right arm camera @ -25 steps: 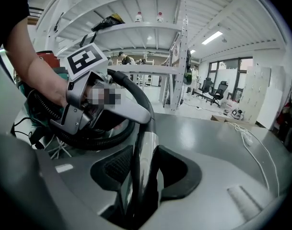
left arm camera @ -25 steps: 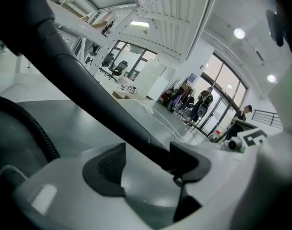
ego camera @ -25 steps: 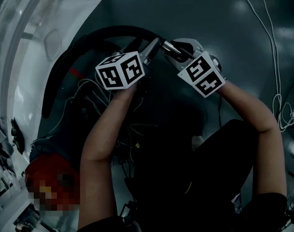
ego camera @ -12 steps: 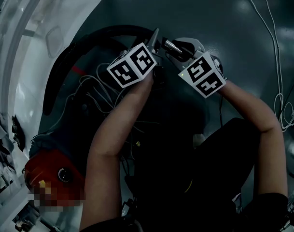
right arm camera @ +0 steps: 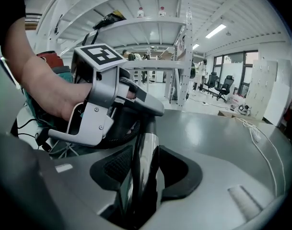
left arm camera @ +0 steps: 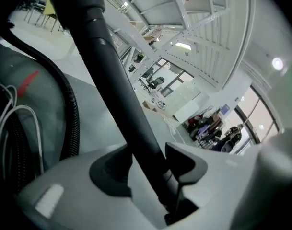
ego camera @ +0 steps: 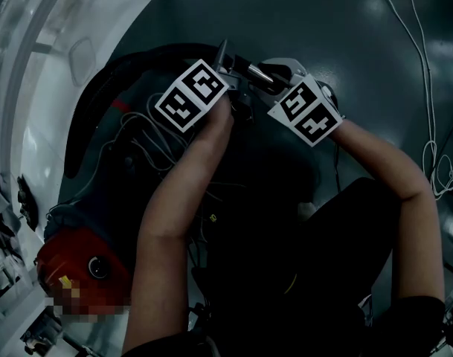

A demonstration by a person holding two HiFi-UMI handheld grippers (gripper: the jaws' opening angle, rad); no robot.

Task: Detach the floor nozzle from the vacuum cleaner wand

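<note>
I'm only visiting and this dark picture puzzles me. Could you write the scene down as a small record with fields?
Setting: grey floor, person working, seen from above
Left gripper: jaws closing round a black tube, not yet clamped on it
Right gripper: shut on the shiny wand section
Hose: ribbed, black, curving beside the black tube
Vacuum body: red, at the lower left of the head view
Cables: thin, white, lying on the floor at the right
</note>
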